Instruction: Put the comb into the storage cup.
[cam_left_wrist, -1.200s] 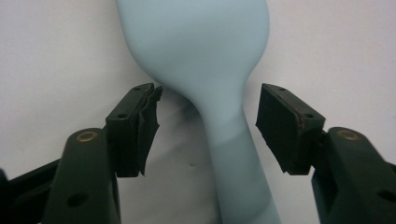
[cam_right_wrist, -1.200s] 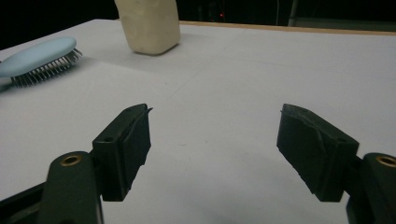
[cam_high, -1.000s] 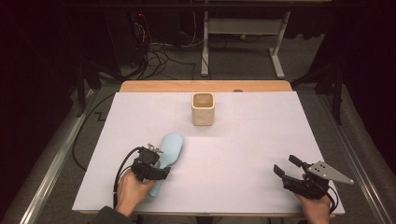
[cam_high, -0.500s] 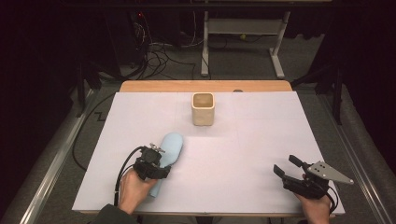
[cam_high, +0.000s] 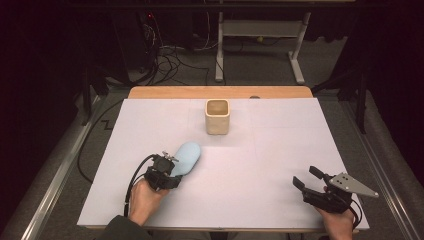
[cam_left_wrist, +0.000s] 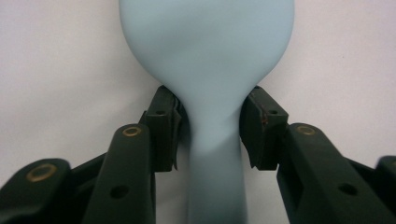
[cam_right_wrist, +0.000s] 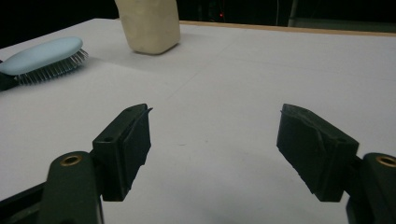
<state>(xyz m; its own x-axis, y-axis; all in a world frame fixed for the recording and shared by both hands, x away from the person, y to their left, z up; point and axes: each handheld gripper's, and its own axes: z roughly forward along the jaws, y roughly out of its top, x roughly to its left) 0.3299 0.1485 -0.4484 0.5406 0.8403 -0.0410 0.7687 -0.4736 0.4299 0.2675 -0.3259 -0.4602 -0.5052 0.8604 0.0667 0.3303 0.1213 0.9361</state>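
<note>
High view: white table (cam_high: 280, 150), dark room.

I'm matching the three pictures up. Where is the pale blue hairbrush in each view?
High view: pale blue hairbrush left of centre, at the left gripper.
Left gripper view: upper centre, neck between the jaws.
Right gripper view: far left, bristles down.
Shared landmark: cream square cup.

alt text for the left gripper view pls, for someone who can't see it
A pale blue hairbrush lies back-up on a white table, its neck between the left gripper's two black jaws, which have just been closing and now sit against it on both sides. The handle runs down toward the camera.
</note>
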